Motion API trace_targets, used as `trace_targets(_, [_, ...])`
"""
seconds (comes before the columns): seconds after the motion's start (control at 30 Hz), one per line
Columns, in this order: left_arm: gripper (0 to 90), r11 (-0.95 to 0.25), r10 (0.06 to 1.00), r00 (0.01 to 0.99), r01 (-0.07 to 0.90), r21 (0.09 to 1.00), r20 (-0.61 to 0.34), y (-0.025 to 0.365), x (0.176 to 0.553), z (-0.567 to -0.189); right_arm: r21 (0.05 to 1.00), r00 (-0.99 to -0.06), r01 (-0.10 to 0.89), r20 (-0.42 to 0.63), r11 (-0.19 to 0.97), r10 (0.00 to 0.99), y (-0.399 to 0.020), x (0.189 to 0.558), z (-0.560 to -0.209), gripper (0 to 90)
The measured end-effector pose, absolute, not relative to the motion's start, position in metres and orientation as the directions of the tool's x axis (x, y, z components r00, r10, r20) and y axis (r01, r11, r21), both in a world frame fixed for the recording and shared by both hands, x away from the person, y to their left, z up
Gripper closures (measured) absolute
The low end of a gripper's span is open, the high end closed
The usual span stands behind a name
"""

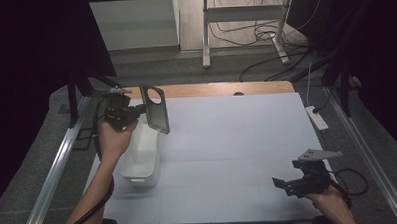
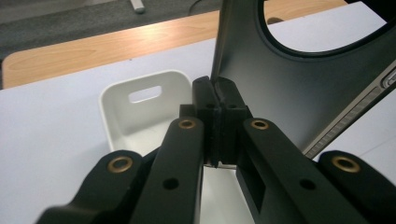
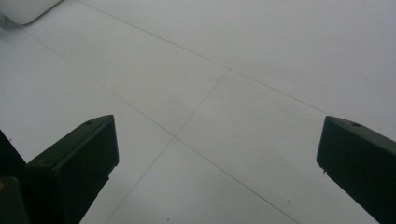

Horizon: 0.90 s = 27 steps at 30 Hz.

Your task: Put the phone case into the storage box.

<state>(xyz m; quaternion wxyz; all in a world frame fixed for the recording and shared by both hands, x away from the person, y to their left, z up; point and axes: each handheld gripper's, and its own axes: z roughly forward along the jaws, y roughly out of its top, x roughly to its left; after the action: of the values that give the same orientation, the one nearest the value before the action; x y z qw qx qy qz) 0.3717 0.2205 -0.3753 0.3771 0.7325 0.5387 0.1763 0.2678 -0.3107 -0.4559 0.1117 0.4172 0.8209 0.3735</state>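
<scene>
A dark phone case [image 1: 155, 111] with a round camera hole hangs upright over the table's left side, and my left gripper [image 1: 142, 110] is shut on its edge. In the left gripper view the jaws [image 2: 216, 91] pinch the case [image 2: 289, 88] just above a white bin [image 2: 140, 116]. The bin [image 1: 140, 154] is an open rectangular tub with a handle slot; it sits on the white table below the case and looks empty where its inside shows. My right gripper [image 1: 281, 184] hovers low at the front right, open, with nothing between its fingers [image 3: 217, 149].
White table surface [image 1: 237, 140] spreads between the two hands, with a wooden strip [image 1: 210, 89] along its far edge. A white power strip [image 1: 317, 118] lies off the right edge. A metal stand [image 1: 243, 20] and cables sit on the floor behind.
</scene>
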Motion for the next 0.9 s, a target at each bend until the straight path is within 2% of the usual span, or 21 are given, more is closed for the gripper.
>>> trace_targets(0.5, [89.5,-0.117,0.940,0.313,0.666,0.737,-0.134,0.237,0.381,-0.373,0.712,-0.578,0.629,0.159,0.313,0.801,-0.329,0.258,-0.454,0.0])
trace_targets(0.9, [89.5,-0.091,0.952,0.276,0.668,0.739,-0.131,0.242,0.389,-0.377,0.725,-0.592,0.607,0.139,0.325,0.794,-0.328,0.256,-0.454,0.0])
